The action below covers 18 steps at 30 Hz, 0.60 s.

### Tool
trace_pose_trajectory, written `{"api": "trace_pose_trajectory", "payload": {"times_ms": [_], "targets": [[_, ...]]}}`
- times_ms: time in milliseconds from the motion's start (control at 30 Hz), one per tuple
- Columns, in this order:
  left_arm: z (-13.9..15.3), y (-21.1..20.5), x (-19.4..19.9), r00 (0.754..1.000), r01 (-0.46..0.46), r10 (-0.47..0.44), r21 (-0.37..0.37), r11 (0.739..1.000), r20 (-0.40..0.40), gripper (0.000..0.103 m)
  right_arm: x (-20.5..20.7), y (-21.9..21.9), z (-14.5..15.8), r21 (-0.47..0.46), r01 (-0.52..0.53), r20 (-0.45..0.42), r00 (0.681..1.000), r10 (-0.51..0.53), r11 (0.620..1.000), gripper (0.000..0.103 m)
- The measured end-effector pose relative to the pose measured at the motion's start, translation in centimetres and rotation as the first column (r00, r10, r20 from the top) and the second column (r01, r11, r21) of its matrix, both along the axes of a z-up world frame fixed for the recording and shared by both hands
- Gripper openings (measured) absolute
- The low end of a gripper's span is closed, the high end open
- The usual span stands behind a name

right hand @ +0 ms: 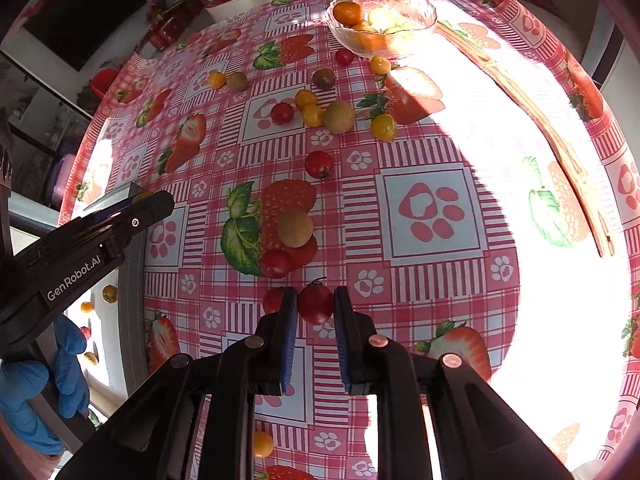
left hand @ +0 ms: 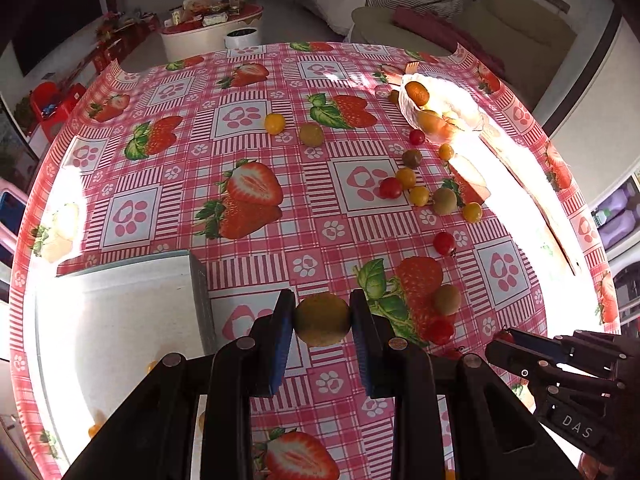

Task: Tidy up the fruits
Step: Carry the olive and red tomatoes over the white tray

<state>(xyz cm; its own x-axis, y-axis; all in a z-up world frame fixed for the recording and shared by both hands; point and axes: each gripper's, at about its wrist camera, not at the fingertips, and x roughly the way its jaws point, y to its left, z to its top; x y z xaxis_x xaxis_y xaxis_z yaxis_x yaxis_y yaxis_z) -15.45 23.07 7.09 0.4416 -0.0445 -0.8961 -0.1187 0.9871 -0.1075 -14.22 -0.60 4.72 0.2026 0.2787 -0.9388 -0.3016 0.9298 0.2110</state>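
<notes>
Grippers each pinch one fruit: left gripper squeezes a brown kiwi, right gripper squeezes a red tomato.

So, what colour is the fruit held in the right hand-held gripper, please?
Red, clearest in the right wrist view.

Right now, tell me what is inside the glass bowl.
The glass bowl holds an orange fruit and pale yellow-green fruits. Glare washes out the rest; anything underneath is hidden.

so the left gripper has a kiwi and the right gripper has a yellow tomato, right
Not quite. The left gripper does hold a kiwi, but the right gripper holds a red tomato, not a yellow one, as the right wrist view shows.
</notes>
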Motion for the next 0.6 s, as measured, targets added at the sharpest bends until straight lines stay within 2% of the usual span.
{"api": "trace_pose_trajectory", "payload": {"times_ms": [267, 600], "targets": [[1.0, 5.2, -3.4, 0.995, -0.096, 0.096, 0.01, 0.995, 0.007, 0.03, -0.2, 5.5, 1.1, 0.016, -0.09, 0.008, 0.996, 0.09, 0.996, 0.02], [0.7, 12.6, -7.4, 0.972, -0.234, 0.234, 0.049, 0.971, 0.006, 0.03, -1.3, 14.8, 1.8, 0.042, -0.247, 0.016, 0.969, 0.246, 0.968, 0.02]]}}
